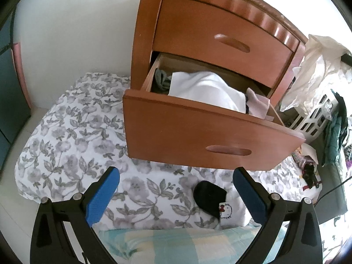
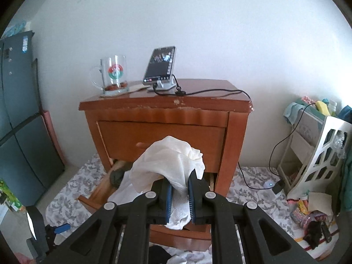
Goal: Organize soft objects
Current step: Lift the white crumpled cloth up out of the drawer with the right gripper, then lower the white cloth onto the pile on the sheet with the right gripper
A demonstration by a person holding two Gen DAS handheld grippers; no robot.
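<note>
Holding a white cloth clamped above the open lower drawer, right claw must lower and let go inside; left claw gapes empty over the bed.

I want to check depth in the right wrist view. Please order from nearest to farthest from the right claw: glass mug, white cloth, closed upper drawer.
1. White cloth, clamped in the right claw.
2. Closed upper drawer, behind the cloth.
3. Glass mug, on the nightstand top, far left.
</note>
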